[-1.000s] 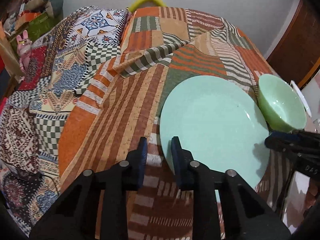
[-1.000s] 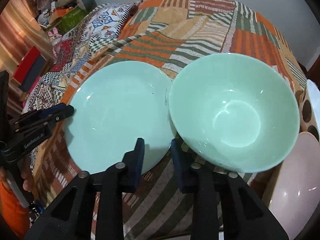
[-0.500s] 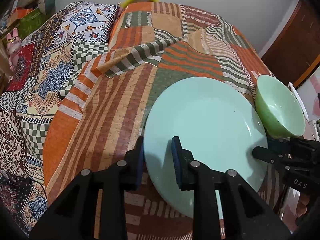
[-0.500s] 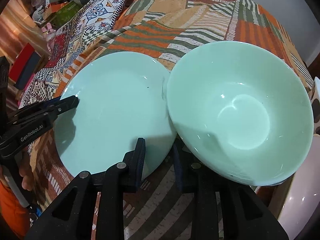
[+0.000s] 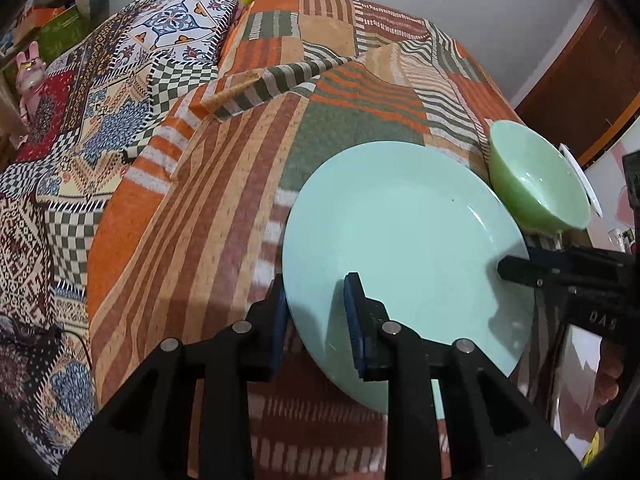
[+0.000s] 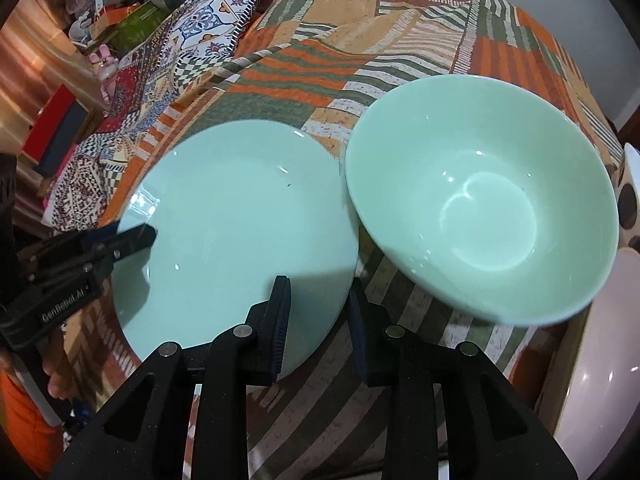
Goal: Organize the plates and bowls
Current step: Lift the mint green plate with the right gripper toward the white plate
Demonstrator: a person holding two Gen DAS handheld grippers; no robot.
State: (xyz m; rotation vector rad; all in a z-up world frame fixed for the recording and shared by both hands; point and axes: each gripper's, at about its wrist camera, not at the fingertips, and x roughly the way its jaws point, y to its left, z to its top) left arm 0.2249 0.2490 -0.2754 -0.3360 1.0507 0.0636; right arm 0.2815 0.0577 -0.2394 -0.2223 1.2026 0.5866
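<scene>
A pale green plate [image 5: 404,240] lies on the patchwork cloth; it also shows in the right wrist view [image 6: 236,232]. My left gripper [image 5: 316,312] straddles the plate's near-left rim, one finger under it and one on top, jaws a little apart. It shows from the side in the right wrist view [image 6: 132,240]. A green bowl [image 6: 480,196] sits tilted at the plate's right; it also shows in the left wrist view [image 5: 536,176]. My right gripper [image 6: 318,312] is open, its left finger over the plate's near edge and its right finger below the bowl's rim, holding nothing.
The patchwork cloth [image 5: 192,184] covers the surface, with a fold [image 5: 248,88] at the back. A pinkish-white bowl [image 6: 600,360] stands at the right edge. A pink rabbit figure [image 5: 30,76] and boxes stand beyond the left side.
My left gripper has slid right onto the plate's rim. My right gripper has moved left, so the bowl now lies further right in its view.
</scene>
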